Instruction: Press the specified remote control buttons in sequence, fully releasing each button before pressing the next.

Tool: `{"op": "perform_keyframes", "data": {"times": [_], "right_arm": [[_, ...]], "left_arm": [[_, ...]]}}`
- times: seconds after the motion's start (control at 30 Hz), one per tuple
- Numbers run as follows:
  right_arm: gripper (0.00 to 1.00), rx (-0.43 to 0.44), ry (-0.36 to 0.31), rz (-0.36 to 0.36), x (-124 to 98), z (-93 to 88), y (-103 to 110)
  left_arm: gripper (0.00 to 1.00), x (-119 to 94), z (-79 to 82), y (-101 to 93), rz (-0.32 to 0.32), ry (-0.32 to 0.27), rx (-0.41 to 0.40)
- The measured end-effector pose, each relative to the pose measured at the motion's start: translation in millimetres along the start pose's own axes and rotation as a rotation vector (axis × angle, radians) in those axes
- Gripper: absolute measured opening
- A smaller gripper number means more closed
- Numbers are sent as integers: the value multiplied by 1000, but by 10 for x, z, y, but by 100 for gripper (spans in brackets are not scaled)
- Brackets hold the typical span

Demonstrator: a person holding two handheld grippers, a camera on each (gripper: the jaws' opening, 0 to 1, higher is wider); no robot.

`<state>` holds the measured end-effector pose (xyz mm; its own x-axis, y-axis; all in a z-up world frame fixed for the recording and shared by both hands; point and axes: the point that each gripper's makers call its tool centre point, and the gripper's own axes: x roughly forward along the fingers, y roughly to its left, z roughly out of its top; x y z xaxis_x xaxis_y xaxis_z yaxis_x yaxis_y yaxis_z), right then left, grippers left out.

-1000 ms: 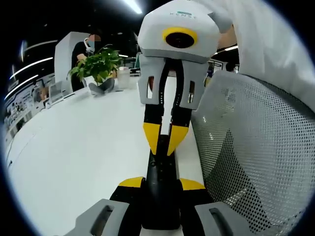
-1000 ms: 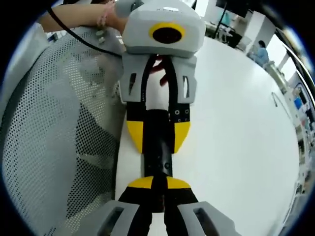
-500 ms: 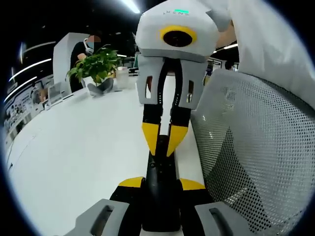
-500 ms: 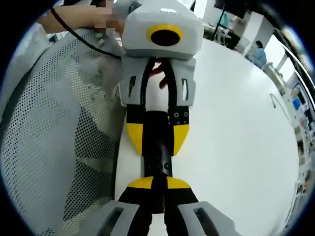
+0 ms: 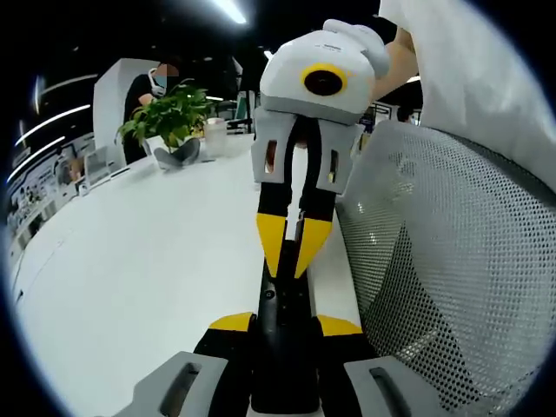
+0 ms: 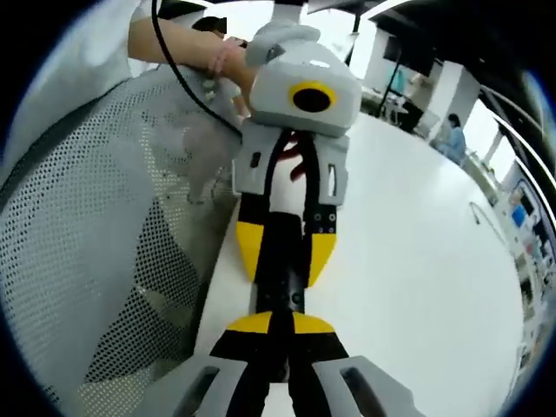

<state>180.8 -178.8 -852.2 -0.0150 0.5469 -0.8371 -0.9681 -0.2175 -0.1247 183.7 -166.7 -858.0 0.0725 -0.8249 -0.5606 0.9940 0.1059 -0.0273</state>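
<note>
Evidently both grippers clamp the remote (image 5: 282, 326), left gripper (image 5: 282, 323), right gripper (image 6: 276, 326), plant (image 5: 172, 113) beyond.

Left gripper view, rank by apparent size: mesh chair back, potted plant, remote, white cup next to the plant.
1. Mesh chair back, though it is nearest the camera.
2. Remote, held end to end between both tongs, also close.
3. Potted plant, far across the table.
4. White cup, far too.

A white table (image 5: 130, 261) carries a potted plant (image 5: 171, 117) near its far edge, a cup (image 5: 215, 136) just beside it. A mesh chair back (image 5: 443, 261) stands against the table's near edge.
</note>
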Motion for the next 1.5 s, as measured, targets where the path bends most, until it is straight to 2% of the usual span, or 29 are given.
{"op": "perform_keyframes", "data": {"times": [0.13,0.23,0.3,0.37,0.43,0.5,0.57,0.63,0.67,0.73,0.83,0.93,1.0,1.1,1.17,1.5], "right_arm": [[2,55,75,41,8,-2,-16],[2,136,137,29,20,-15,-27],[2,61,220,30,34,-23,-29],[2,90,257,19,50,-24,-18],[2,90,242,6,42,-33,-14],[2,138,168,-29,30,-24,-28],[2,141,105,-54,16,-20,-35],[2,96,55,-78,10,-5,-34],[2,116,28,-107,7,-1,-28],[2,75,22,-132,5,6,-11],[1,30,40,-124,14,16,0],[0,40,40,-118,16,27,-21],[0,78,25,-117,11,26,-27],[0,77,16,-114,8,32,-22],[0,32,30,-131,5,36,-50],[0,74,27,-106,20,62,-17]], "left_arm": [[26,2,2,3,-1,0,0],[26,3,4,4,-1,1,3],[26,5,5,3,-2,7,8],[26,7,6,4,-3,10,11],[26,9,3,6,-3,10,9],[26,9,3,5,-2,10,8],[26,8,2,4,-2,11,8],[26,7,2,5,-1,11,10],[26,7,1,7,0,10,8],[26,6,-1,8,0,10,8],[26,3,1,5,-1,9,7],[26,2,2,5,-1,8,6],[26,0,5,3,-1,7,7],[26,-1,5,5,-2,7,7],[26,0,5,5,-2,6,5],[26,5,6,7,-1,5,3]]}}
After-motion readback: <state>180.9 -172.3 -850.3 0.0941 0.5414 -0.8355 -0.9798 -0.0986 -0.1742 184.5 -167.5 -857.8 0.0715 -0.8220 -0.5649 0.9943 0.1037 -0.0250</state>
